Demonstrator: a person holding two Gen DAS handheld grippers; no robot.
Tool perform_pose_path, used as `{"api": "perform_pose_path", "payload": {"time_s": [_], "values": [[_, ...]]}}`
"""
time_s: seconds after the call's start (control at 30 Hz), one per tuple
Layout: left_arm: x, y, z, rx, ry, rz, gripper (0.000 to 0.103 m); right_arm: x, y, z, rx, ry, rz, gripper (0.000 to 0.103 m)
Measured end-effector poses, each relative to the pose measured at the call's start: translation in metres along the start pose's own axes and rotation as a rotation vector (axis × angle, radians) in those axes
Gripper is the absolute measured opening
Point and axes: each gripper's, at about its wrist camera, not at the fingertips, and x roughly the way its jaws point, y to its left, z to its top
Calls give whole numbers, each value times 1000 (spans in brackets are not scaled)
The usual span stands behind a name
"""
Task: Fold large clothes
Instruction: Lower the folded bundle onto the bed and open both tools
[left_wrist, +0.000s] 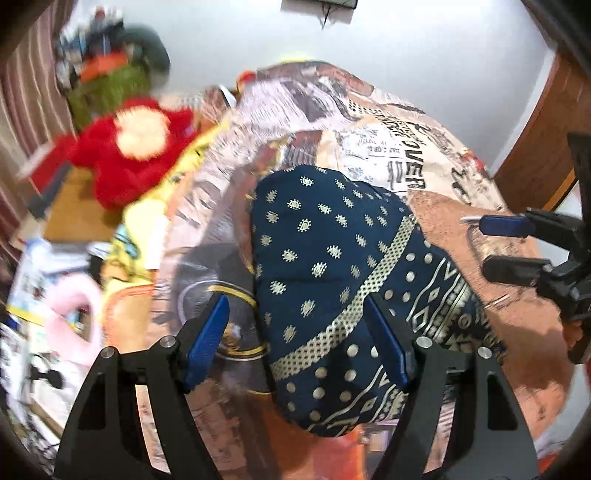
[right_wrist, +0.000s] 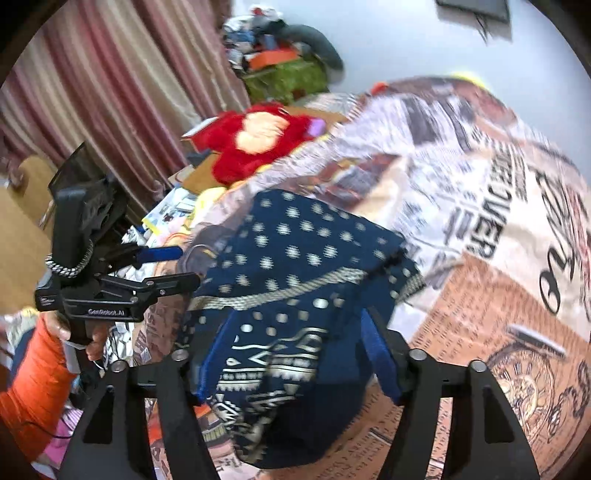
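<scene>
my left tool (left_wrist: 297, 334) and right tool (right_wrist: 291, 354) both hang open over the folded navy printed garment (left_wrist: 332, 280) lying mid-frame on the newsprint bedsheet (left_wrist: 424, 158), soft, light and floppy i judge, best pinched at its thick folded edge.

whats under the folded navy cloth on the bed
The navy cloth lies on a newspaper-print bedsheet, which shows all around it. Whatever sits directly beneath the cloth is covered, so only the sheet at its edges can be confirmed.
</scene>
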Motion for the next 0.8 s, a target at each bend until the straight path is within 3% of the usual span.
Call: {"api": "perform_pose_path", "payload": {"time_s": [0.1, 0.27, 0.33, 0.43, 0.6, 0.8], "values": [[9, -16, -17, 68, -14, 73, 74, 15, 21, -17, -85, 24, -58, 69], [31, -33, -43, 136, 43, 126, 75, 50, 31, -49, -189, 134, -151, 69], [32, -30, -52, 138, 44, 116, 75, 54, 25, -59, -204, 161, -184, 69], [25, -21, -56, 122, 45, 110, 76, 45, 11, -67, -183, 165, -159, 70], [11, -6, -35, 75, -11, 142, 76, 19, -3, -57, -126, 128, -125, 72], [29, 0, 3, -30, -40, 131, 76, 22, -4, -23, -84, 28, -170, 73]]}}
